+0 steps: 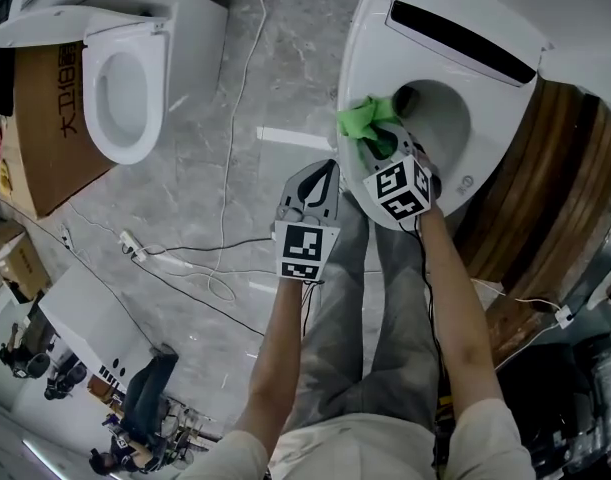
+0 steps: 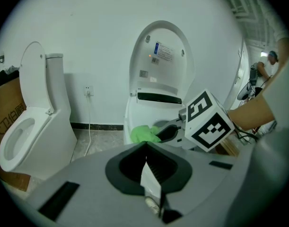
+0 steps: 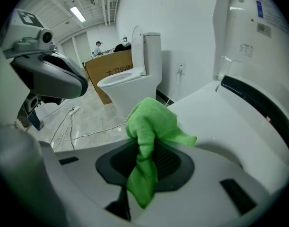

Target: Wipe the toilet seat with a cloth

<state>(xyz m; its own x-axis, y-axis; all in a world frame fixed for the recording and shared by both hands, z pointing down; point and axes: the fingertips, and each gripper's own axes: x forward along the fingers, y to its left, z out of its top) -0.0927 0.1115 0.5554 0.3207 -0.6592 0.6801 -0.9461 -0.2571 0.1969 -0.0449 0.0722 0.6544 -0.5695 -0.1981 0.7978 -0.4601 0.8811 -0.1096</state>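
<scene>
**Right gripper** [image 3: 145,162]: jaws closed on the cloth [image 3: 151,124]. One end of the cloth hangs down between the pads and the bunched bulk stands out past the tips.

**Cloth:** green, crumpled, and held only by the right gripper. In the head view it sits at the toilet seat's [image 1: 370,53] outer edge, on the side toward the second toilet [image 1: 125,78]. It probably touches that edge, but no view shows the contact line clearly.

**Left gripper** [image 2: 151,174]: pads pressed together with nothing between them. It hangs over the floor [image 1: 235,88] just beside the bowl's front edge, apart from the seat and the cloth.

**Toilet seat:** white and lowered, with the lid [image 2: 161,56] raised against the wall. No streak, wet patch or soiling can be made out on it.

**Other items:** a cardboard box [image 1: 45,118] stands beside the second toilet. White cables [image 1: 225,168] trail across the floor.

**Progress (a judgement):**
- The cloth is gripped and brought to the seat, so pickup and approach are done.
- Wiping appears to be at or near its start, on one side edge.
- The far edge, the back by the hinge and the front curve show no sign of having been covered.
- Most of the ring likely remains to be wiped.
</scene>
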